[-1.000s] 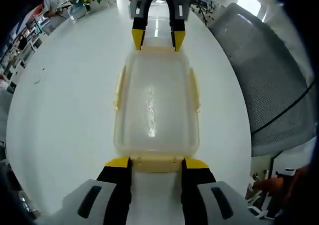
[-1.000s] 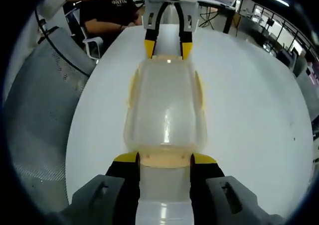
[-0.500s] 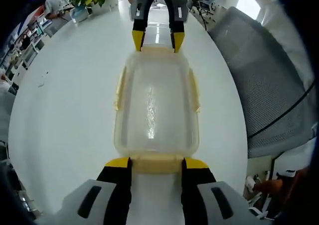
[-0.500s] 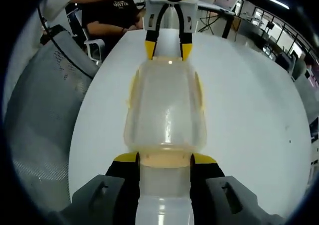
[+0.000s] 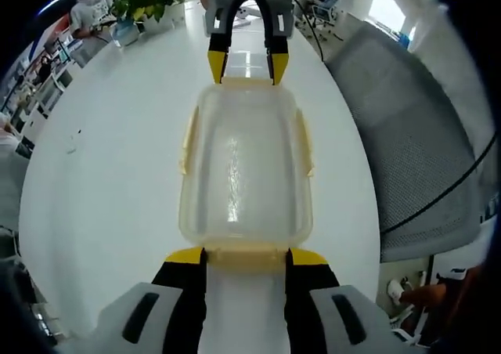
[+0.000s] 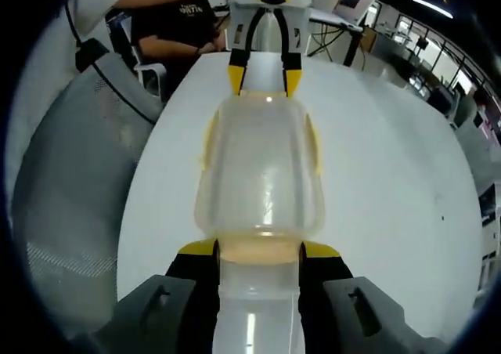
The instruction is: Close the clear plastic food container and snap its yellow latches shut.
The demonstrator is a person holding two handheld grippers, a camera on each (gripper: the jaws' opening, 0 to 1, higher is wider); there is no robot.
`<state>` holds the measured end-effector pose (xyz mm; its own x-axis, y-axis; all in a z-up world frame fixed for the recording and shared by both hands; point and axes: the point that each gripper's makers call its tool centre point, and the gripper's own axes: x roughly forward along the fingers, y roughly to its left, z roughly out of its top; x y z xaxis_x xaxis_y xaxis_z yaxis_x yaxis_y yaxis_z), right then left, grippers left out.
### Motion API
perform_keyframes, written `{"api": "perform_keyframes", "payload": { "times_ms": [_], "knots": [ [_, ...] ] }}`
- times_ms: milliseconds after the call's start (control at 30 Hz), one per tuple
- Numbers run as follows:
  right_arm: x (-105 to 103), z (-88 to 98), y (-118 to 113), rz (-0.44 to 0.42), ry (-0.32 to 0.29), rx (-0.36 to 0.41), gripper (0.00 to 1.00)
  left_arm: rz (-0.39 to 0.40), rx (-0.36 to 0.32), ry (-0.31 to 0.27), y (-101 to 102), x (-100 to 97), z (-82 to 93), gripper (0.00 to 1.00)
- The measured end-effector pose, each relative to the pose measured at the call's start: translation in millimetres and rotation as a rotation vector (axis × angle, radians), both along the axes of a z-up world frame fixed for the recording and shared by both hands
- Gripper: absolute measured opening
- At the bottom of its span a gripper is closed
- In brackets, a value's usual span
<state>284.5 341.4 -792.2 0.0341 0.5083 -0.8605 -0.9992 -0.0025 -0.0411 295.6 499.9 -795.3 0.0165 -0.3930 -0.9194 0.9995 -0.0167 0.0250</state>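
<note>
Container (image 5: 246,166) lay on the white table (image 5: 102,182), lid already on, between the left gripper (image 5: 246,258) and right gripper (image 6: 259,251). Each gripper's jaws stood spread around an end latch (image 5: 245,254), probably to press both ends together.

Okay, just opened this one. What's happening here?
A person holds a clear plastic container between two hand-held grippers, one at each short end, over a white table. The left hand-held gripper has its jaws either side of the near yellow end latch; the right hand-held gripper does the same at the opposite end. The lid looks to be on. Whether the end latches are snapped shut is hard to tell. A grey mesh chair stands beside the table.
</note>
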Motion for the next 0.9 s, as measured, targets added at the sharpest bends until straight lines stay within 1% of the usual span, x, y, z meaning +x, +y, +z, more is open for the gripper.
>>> {"api": "perform_keyframes", "payload": {
  "times_ms": [367,467,700,900],
  "knots": [
    [-4,15.5,-25,-0.011,-0.012,0.005,0.35,-0.012,-0.001,-0.016,-26,-2.2,15.3,0.34],
    [-5,19.4,-35,-0.016,-0.018,0.004,0.35,-0.015,-0.004,-0.021,-35,-2.3,18.5,0.34],
    [-6,27.8,-59,-0.028,-0.022,0.0,0.35,-0.024,-0.019,-0.027,-60,-3.1,26.5,0.34],
    [-8,30.3,-80,-0.036,-0.017,-0.011,0.35,-0.032,-0.028,-0.026,-82,-4.6,27.9,0.34]
  ]
}}
